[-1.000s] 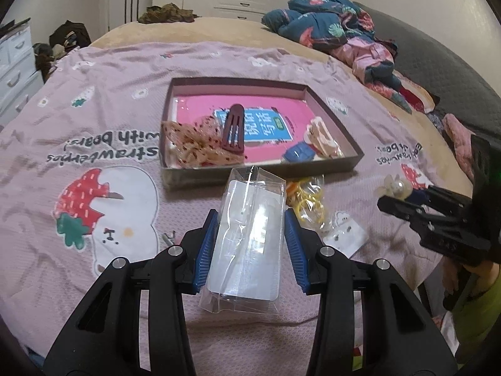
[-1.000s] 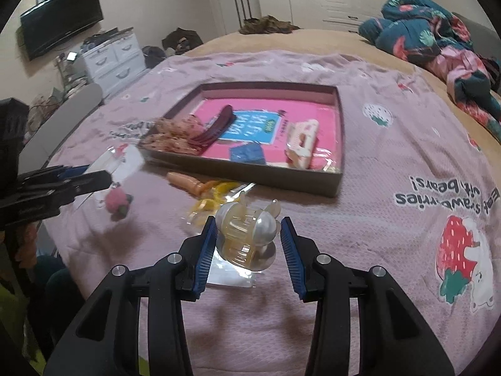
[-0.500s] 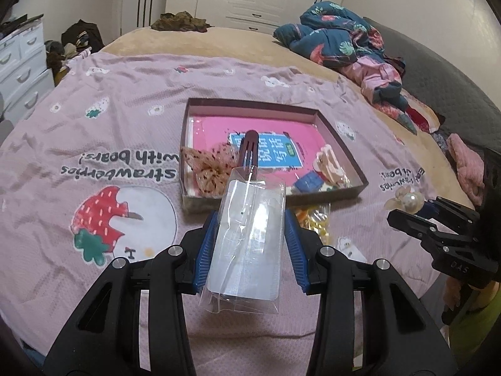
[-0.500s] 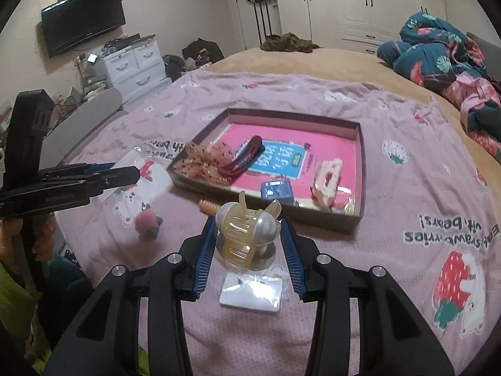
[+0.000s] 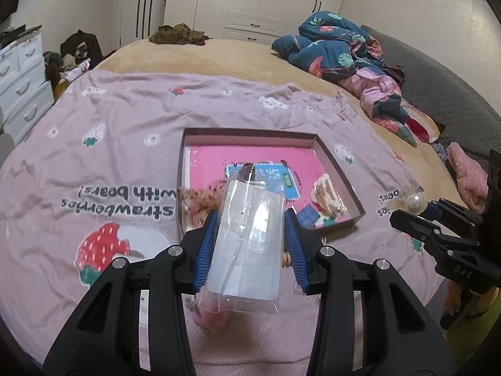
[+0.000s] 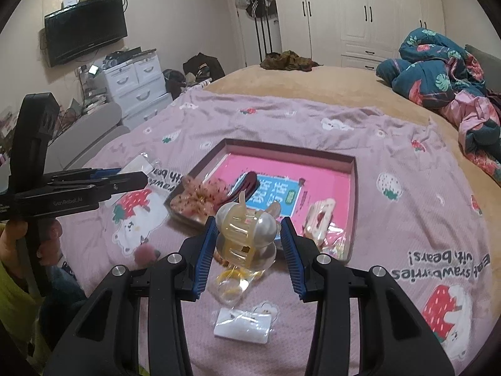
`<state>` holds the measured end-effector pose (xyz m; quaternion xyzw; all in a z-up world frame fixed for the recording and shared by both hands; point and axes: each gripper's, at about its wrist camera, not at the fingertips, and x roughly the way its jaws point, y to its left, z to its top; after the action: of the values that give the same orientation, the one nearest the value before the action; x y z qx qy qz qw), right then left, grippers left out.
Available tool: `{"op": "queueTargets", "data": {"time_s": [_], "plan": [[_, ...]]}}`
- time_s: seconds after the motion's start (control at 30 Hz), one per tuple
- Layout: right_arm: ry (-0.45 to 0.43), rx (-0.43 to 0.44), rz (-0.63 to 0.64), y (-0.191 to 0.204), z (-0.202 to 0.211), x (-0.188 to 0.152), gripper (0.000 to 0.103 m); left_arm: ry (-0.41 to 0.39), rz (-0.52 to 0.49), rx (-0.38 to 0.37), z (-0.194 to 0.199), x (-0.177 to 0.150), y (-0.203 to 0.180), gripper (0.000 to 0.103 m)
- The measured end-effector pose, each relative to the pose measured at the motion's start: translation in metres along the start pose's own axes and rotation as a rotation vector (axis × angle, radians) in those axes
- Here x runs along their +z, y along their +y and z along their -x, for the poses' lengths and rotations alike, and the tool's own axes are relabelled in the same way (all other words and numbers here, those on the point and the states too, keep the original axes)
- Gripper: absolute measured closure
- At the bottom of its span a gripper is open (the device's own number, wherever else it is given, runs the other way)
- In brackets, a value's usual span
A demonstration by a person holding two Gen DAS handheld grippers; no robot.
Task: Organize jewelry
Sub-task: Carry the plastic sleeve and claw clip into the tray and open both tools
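Holding a light, slippery, easily crumpled clear packet by its side edges, the left gripper hangs above the blanket near the box, while the right gripper is clamped across a stiff, brittle-looking hair claw.

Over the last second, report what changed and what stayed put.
Both grippers rose away from the bedspread: left gripper lifting the clear packet, right gripper lifting the pearl hair claw. Grips unchanged; the tray and its contents stayed put.
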<state>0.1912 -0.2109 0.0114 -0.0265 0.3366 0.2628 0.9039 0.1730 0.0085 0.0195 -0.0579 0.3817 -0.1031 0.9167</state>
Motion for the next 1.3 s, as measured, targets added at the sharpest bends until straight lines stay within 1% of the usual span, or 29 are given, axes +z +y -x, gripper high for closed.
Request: {"op": "queueTargets", "data": {"time_s": [0.33, 0.6, 0.77, 0.93, 1.07, 1.17, 1.3], "plan": [[-0.045, -0.032, -0.018, -0.019, 0.006, 0.018, 0.063, -0.012, -0.033, -0.002, -0.01, 0.028, -0.014, 0.069], [-0.073, -0.071, -0.039, -0.041, 0.007, 0.03, 0.063, -0.005, -0.044, -0.001, -0.031, 0.044, -0.023, 0.069], [-0.08, -0.098, -0.055, -0.057, 0.003, 0.036, 0.063, 0.01, -0.04, 0.01, -0.05, 0.052, -0.026, 0.069], [-0.064, -0.123, -0.082, -0.075, -0.009, 0.034, 0.063, 0.034, -0.043, 0.008, -0.073, 0.056, -0.031, 0.069], [-0.029, -0.129, -0.101, -0.086, -0.027, 0.026, 0.063, 0.059, -0.052, 0.006, -0.096, 0.056, -0.035, 0.069], [0.001, -0.126, -0.101, -0.087, -0.041, 0.018, 0.063, 0.081, -0.072, 0.017, -0.114, 0.056, -0.038, 0.069], [0.042, -0.121, -0.1, -0.087, -0.06, 0.007, 0.063, 0.111, -0.072, 0.017, -0.135, 0.056, -0.039, 0.069]]}}
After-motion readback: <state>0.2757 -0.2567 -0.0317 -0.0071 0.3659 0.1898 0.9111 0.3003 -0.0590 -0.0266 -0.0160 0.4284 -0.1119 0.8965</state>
